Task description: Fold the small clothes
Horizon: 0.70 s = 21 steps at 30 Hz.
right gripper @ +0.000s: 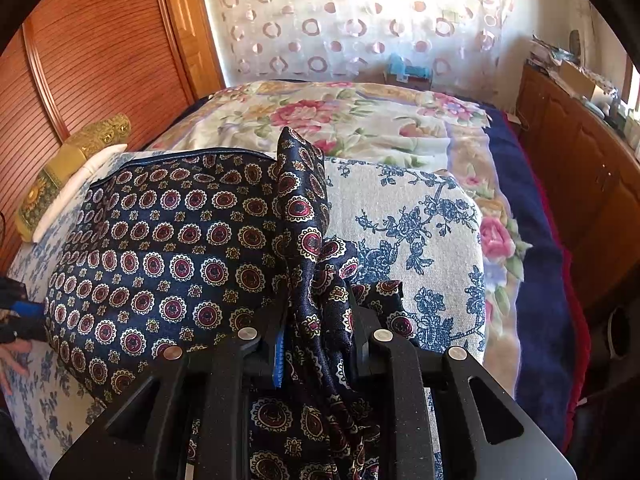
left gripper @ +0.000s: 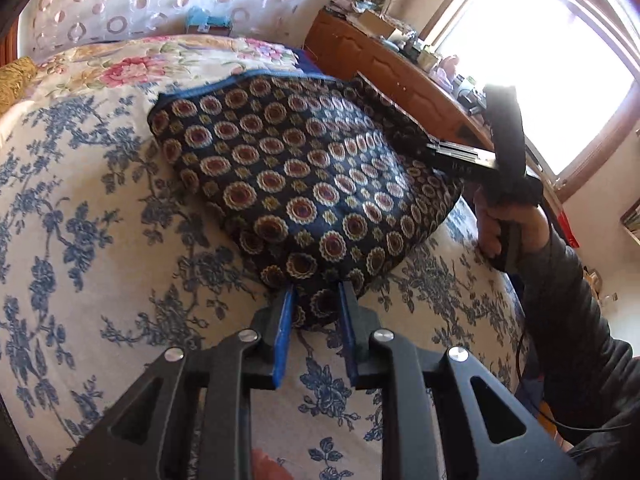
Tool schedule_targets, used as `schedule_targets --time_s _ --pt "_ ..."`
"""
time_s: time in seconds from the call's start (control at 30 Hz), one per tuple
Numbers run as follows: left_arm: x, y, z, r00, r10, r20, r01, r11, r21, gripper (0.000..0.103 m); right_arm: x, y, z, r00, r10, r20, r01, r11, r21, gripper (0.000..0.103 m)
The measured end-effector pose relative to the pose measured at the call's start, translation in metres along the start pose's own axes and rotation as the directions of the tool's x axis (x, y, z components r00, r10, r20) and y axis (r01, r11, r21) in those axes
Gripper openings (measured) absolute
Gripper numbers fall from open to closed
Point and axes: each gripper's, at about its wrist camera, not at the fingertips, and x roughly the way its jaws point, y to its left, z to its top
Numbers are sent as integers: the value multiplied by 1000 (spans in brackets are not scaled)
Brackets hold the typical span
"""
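scarf (left gripper: 304, 184) bunched in right gripper (right gripper: 316, 320); left gripper (left gripper: 316, 300) parted

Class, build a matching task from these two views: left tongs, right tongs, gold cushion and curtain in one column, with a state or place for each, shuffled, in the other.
Column one
1. left tongs
2. right tongs
3. gold cushion
4. curtain

Column two
A. beside the wooden panel
B. clamped on a bunch of the patterned cloth
C. printed with rings
D. open, a cloth corner between the pads

Pairs: 1-D, 2-B, 3-A, 4-C
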Motion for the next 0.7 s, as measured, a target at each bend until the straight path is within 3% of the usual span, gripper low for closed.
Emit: schedule_targets --time_s 0.2,0.37,0.47,0.7 --pt "11 4 13 999 -24 -20 24 999 -36 21 0 -4 3 1000 4 -1 -4 1000 16 20" --pt "17 10 23 999 -45 -14 44 996 -74 19 -5 -8 7 1000 -11 14 11 1000 -1 11" --pt "13 7 23 998 -56 17 56 997 -44 3 -14 -1 11 998 -37 57 38 999 -30 10" --pt "-34 -3 28 991 -65 120 63 998 22 0 -49 15 39 980 -62 191 81 993 -90 9"
